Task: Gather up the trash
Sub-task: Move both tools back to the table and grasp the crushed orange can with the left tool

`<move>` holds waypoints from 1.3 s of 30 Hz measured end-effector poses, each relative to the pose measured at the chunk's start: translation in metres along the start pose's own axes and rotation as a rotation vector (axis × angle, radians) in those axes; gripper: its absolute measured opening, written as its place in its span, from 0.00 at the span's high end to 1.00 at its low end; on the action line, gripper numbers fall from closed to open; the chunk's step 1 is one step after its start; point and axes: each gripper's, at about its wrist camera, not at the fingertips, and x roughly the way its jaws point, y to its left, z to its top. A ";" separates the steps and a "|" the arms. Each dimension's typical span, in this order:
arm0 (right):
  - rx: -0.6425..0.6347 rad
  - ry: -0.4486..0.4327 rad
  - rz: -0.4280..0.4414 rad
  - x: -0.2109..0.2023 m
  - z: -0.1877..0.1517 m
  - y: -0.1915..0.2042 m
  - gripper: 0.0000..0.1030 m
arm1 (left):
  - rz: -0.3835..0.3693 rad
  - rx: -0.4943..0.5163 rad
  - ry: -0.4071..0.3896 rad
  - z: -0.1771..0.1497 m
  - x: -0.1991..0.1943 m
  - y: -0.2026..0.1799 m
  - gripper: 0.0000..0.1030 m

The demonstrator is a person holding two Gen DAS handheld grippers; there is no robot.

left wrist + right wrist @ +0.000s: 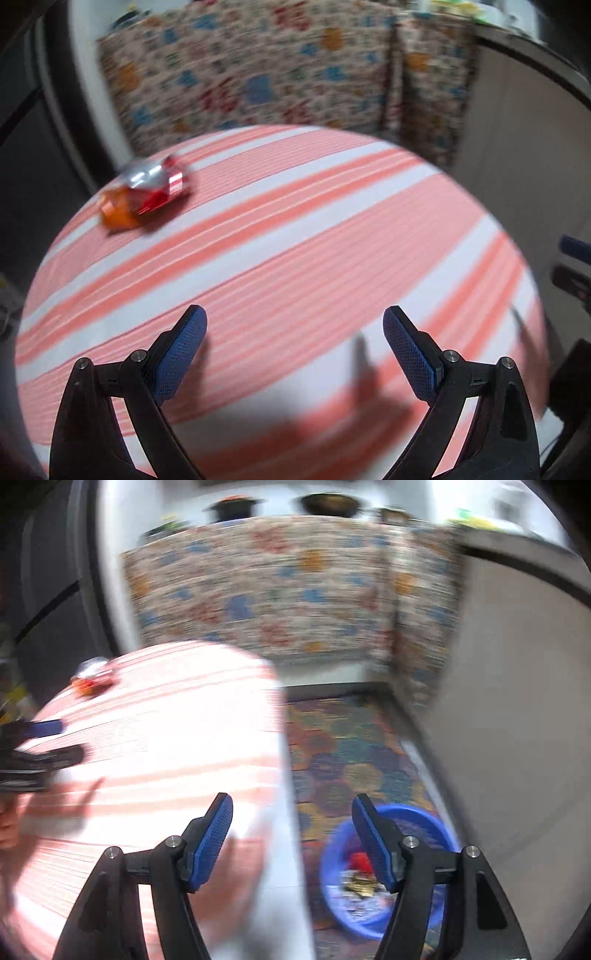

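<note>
A crumpled wrapper (pixel 147 195) is seen at the far left part of the bench (pixel 295 258), which is covered with a cloth of pink and white stripes. The wrapper is shiny, with silver, red and orange parts; the picture is blurred there, so it is perhaps two pieces lying together, and this cannot be decided. It is also seen, smaller, in the right wrist view (pixel 92 677).

The left tool (pixel 294 321) is held over the near part of the bench, with its two blue fingers wide apart and nothing between them. It is well apart from the wrapper. The right tool (pixel 291 812) is also spread apart and empty. It is held at the right edge of the bench, and below it, on a colourful floor mat, a blue basin (pixel 384 871) is seen with some red and mixed scraps already inside.

The wrapper is judged to be very light, thin and soft, and it will be crushed easily without harm. The foil surface is probably slippery, and the piece may slide on the cloth when it is pushed from one side only. It is best taken at the thick crumpled middle, with one finger on each side, and not at a flat loose edge. The cloth should not be pinched together with it.
</note>
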 end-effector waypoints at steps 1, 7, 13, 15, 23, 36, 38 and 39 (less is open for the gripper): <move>-0.038 0.020 0.047 0.003 0.007 0.028 0.34 | 0.025 -0.019 0.008 -0.003 0.004 0.016 0.06; -0.185 0.128 0.184 0.048 0.026 0.151 0.34 | 0.127 -0.066 0.035 -0.018 0.022 0.078 0.06; -0.230 0.141 0.142 0.082 0.024 0.194 0.32 | 0.044 -0.138 0.060 -0.024 0.036 0.119 0.00; -0.208 0.131 0.149 0.084 0.023 0.192 0.29 | 0.032 -0.150 0.059 -0.022 0.041 0.130 0.00; -0.208 0.130 0.142 0.089 0.028 0.194 0.28 | 0.041 -0.265 -0.110 0.040 0.059 0.204 0.02; -0.207 0.131 0.142 0.088 0.029 0.193 0.28 | -0.057 -0.273 -0.113 0.066 0.094 0.210 0.69; -0.207 0.131 0.142 0.089 0.029 0.193 0.28 | -0.073 -0.291 -0.100 0.056 0.083 0.208 0.70; -0.207 0.131 0.142 0.088 0.029 0.193 0.28 | -0.078 -0.298 -0.088 0.049 0.075 0.207 0.70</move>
